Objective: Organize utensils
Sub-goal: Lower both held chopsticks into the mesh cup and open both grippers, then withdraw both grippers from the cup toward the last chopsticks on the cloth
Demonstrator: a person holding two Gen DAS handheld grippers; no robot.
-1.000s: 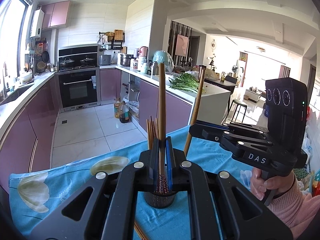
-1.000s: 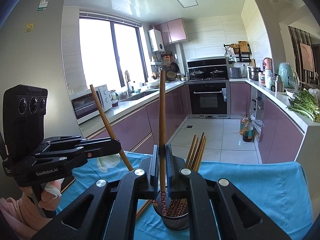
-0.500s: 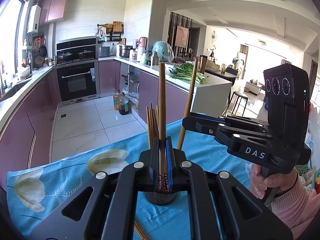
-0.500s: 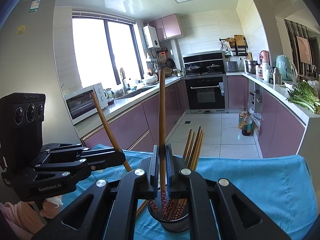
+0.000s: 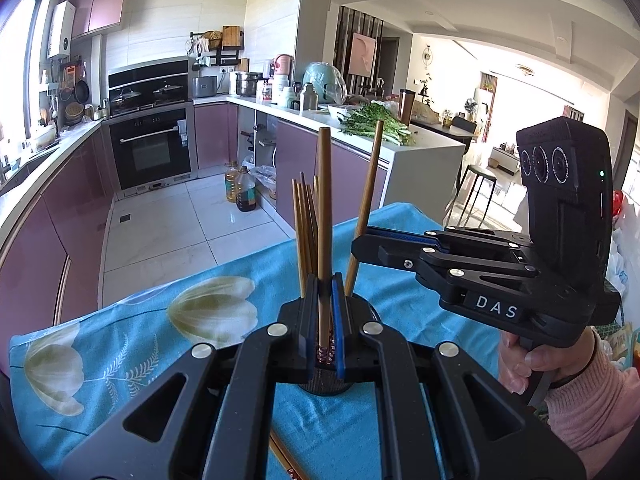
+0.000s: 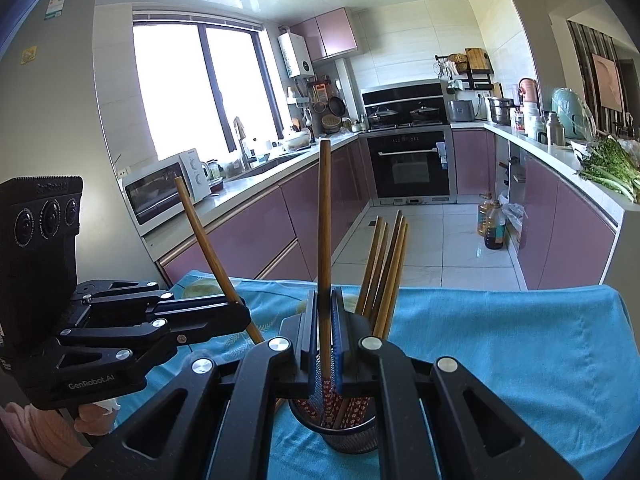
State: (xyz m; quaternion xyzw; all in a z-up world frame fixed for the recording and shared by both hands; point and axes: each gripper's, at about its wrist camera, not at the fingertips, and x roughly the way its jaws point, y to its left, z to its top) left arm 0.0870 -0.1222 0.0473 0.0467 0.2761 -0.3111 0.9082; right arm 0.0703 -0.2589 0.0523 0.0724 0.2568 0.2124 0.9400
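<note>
Right gripper clamps upright chopstick above mesh holder of chopsticks on blue cloth. Left gripper pinches tilted chopstick beside it.

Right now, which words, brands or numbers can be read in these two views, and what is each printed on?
"DAS": white letters on the body of the right tool, seen from the left camera.
"GenRobot.AI": on the body of the left tool, seen from the right camera, and again, fainter, on the top of its camera block.
Stickers on the fridge: too small to read.
Oven panel markings: blurred.
</note>
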